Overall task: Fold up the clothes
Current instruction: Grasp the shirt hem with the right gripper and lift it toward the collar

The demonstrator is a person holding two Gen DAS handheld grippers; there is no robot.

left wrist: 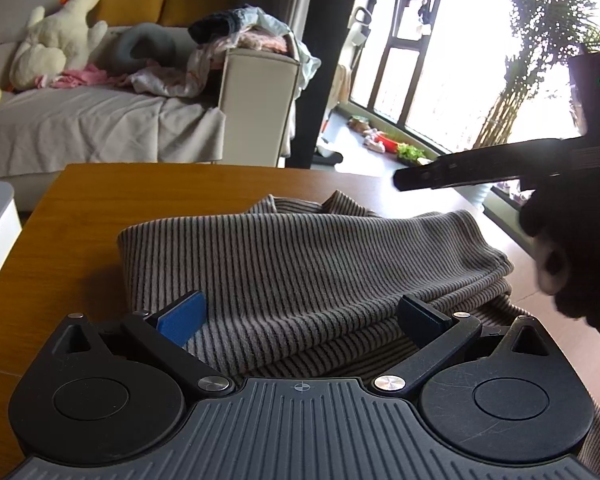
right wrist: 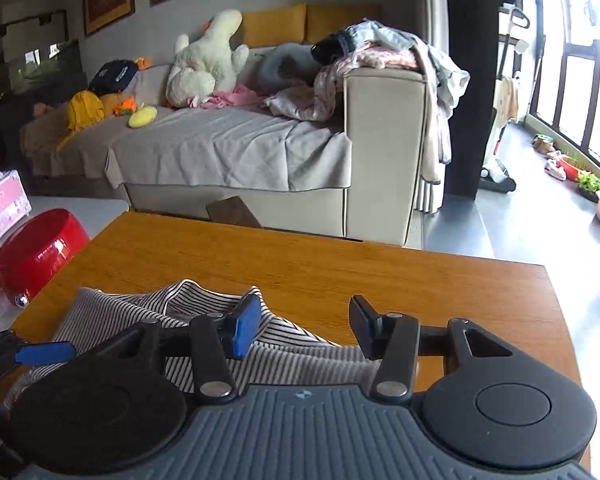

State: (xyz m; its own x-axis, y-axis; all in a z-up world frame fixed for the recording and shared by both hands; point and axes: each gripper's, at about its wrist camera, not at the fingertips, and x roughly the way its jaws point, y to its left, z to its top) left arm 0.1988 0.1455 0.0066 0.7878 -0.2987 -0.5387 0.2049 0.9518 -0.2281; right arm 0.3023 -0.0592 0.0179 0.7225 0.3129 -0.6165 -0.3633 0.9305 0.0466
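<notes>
A grey-brown striped garment (left wrist: 300,264) lies folded in layers on the wooden table (left wrist: 100,216). My left gripper (left wrist: 302,320) is open wide, low over the garment's near edge, with the cloth lying between and under its blue pad (left wrist: 180,320) and dark pad (left wrist: 424,320). My right gripper (right wrist: 304,328) is open too, and hovers over the garment's right end (right wrist: 140,312) and bare wood. In the left wrist view the right gripper (left wrist: 408,178) shows side-on above the cloth, held by a black-gloved hand (left wrist: 572,248). A blue finger (right wrist: 44,352) of the left gripper shows at the left edge.
A beige sofa (right wrist: 380,152) beyond the table carries a white plush toy (right wrist: 208,64) and a pile of clothes (right wrist: 380,52) on its armrest. A red stool (right wrist: 40,248) stands on the floor to the left. Windows and a plant (left wrist: 540,40) are on the right.
</notes>
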